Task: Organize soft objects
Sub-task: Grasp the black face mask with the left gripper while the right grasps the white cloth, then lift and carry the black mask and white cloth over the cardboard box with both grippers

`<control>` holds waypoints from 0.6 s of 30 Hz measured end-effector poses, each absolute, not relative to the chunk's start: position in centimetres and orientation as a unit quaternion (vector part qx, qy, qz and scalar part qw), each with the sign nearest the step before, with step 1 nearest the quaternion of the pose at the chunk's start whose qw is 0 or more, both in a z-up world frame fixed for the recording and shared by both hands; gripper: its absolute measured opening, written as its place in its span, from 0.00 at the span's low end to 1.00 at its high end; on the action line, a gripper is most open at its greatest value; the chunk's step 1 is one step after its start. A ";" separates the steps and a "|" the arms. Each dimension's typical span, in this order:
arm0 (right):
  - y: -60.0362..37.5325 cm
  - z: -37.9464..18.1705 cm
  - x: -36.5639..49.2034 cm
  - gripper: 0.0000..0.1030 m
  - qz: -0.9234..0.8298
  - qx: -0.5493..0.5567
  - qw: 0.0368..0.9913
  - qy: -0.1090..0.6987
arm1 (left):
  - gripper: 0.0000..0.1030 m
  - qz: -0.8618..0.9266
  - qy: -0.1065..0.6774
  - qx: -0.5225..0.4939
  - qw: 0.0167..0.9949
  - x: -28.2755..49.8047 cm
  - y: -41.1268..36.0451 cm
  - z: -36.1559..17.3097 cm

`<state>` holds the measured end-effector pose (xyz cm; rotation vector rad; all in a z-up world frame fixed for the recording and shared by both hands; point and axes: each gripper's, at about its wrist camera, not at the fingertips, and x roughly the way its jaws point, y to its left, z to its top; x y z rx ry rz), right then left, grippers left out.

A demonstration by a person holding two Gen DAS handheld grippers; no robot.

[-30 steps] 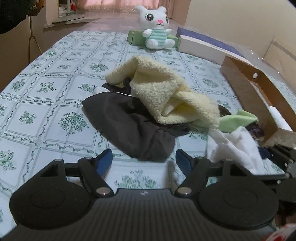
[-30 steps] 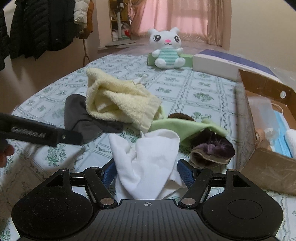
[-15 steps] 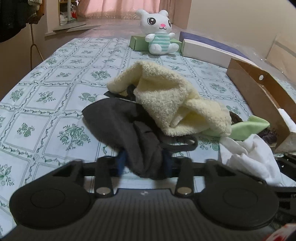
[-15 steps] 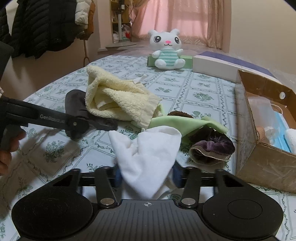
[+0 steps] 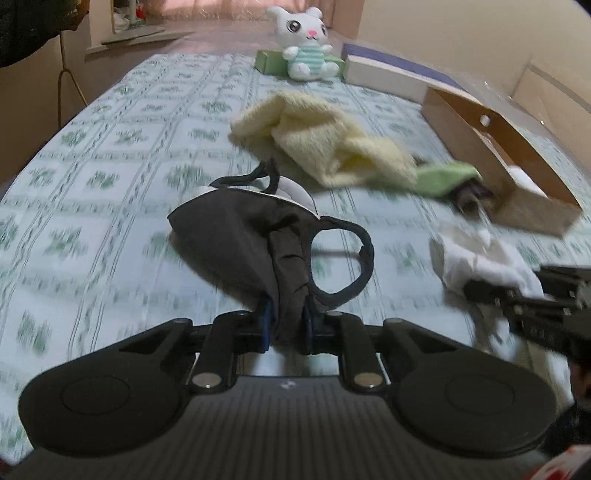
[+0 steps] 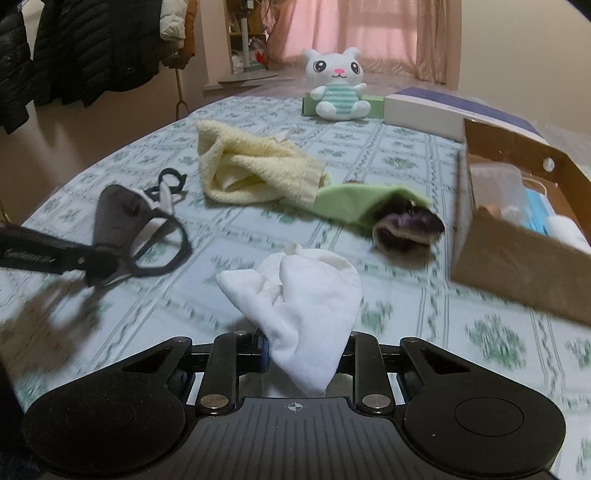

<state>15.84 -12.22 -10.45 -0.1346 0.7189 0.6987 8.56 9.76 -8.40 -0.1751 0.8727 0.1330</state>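
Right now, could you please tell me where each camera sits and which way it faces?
Left wrist: on the left gripper, looking along the table at its dark mask; the right gripper shows at right.
Right wrist: on the right gripper, facing its white cloth; the left gripper shows at left.
Shared: yellow towel, plush rabbit, cardboard box.

A home: hung coats (image 6: pixel 74 48), pink curtains (image 6: pixel 369 33), plush toy (image 6: pixel 338 88).

A plush bunny (image 6: pixel 338 90) sits at the far end of the tablecloth (image 6: pixel 388 158), leaning against a green box (image 6: pixel 371 105). Right of the bunny lies a flat white box (image 6: pixel 424 114) with a blue lid. Left of the bunny, beyond the table, dark jackets (image 6: pixel 74 48) hang; behind it are pink curtains (image 6: pixel 369 33).
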 end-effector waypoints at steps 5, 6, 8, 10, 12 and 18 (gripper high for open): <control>-13.6 -10.2 13.6 0.25 0.334 -0.056 0.870 0.357 | 0.33 0.074 0.445 -0.097 0.887 5.1 9.1 -8.8; -13.8 -10.3 13.2 0.25 0.334 -0.053 0.870 0.359 | 0.35 0.075 0.444 -0.102 0.887 4.8 9.2 -8.9; -14.2 -10.3 12.5 0.29 0.331 -0.046 0.872 0.358 | 0.46 0.079 0.444 -0.109 0.886 4.6 9.5 -8.9; -14.3 -10.4 12.2 0.33 0.330 -0.045 0.873 0.357 | 0.58 0.086 0.435 -0.118 0.889 4.7 9.8 -8.6; -14.3 -10.3 12.0 0.38 0.330 -0.048 0.872 0.358 | 0.70 0.088 0.424 -0.125 0.893 4.8 10.3 -8.2; -14.2 -10.3 11.8 0.44 0.329 -0.044 0.872 0.360 | 0.72 0.106 0.420 -0.133 0.891 7.0 11.9 -8.8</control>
